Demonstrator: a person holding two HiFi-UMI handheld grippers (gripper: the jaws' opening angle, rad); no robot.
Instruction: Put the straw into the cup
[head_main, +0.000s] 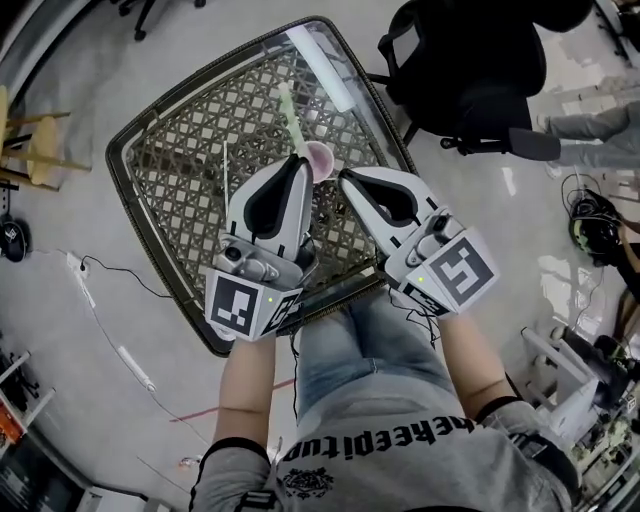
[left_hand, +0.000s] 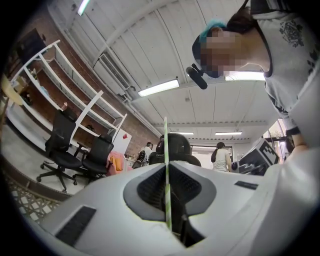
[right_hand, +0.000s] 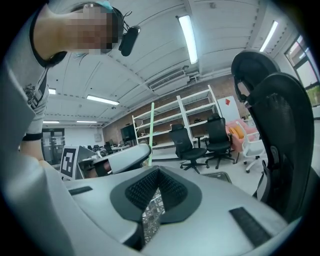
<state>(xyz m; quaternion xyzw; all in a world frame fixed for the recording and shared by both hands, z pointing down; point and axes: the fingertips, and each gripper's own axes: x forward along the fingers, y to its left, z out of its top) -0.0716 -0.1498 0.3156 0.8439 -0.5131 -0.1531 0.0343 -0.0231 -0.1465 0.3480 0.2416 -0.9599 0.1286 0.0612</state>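
A small pink cup stands on the glass-topped wicker table, just beyond the tips of both grippers. My left gripper is shut on a pale green straw, which sticks out past its tips, over the table beside the cup. In the left gripper view the straw stands pinched between the closed jaws of the left gripper. My right gripper sits right of the cup, its jaws together and holding nothing. The right gripper view shows that gripper, the left gripper and the straw.
A black office chair stands at the table's far right corner. A thin white stick lies on the table left of my left gripper. Cables run over the floor at left. A wooden stool is at the far left.
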